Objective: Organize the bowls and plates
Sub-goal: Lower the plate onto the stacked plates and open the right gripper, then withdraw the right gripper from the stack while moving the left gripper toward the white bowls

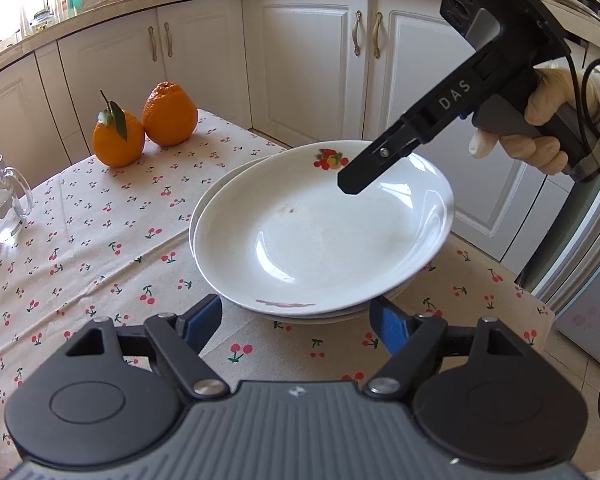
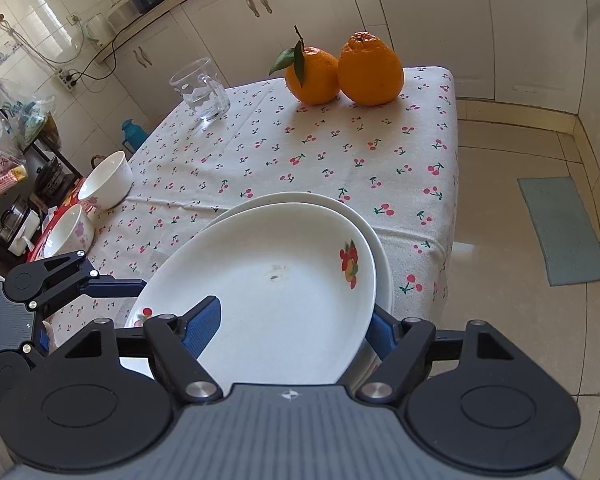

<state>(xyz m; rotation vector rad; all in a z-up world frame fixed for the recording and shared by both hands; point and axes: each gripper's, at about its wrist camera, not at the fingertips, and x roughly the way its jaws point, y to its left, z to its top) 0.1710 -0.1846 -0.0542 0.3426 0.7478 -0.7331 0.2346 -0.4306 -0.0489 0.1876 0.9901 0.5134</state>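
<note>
White and round, a tall bowl and a lower bowl are sitting at the far left edge of the table, well away from the plates. We are not touching them yet.

We are working on the plates right now. The top plate is lying on the bottom plate in the middle of the cherry tablecloth. It is not lying flat. It is leaning, with its right side higher than its left side, and it is sticking out past the bottom plate. So we think we are just setting this plate down on the pile, and the job is only partly done.

Next, we think the top plate needs a little push so it is sitting straight on the one below. After that, the two bowls need to be picked up and put together. We need to be going slowly, because a leaning plate can be sliding off.

Now the jaws. The left gripper is waiting just in front of the near edge of the plates. Its jaws are standing wide apart, and nothing is between them. They are not touching the plates.

The right gripper, with a gloved hand holding it, is reaching over the right edge of the top plate. One finger is hanging above the inside of the plate and the other is sitting outside the edge. The jaws are wide apart and look let go, not squeezing the plate.
</note>
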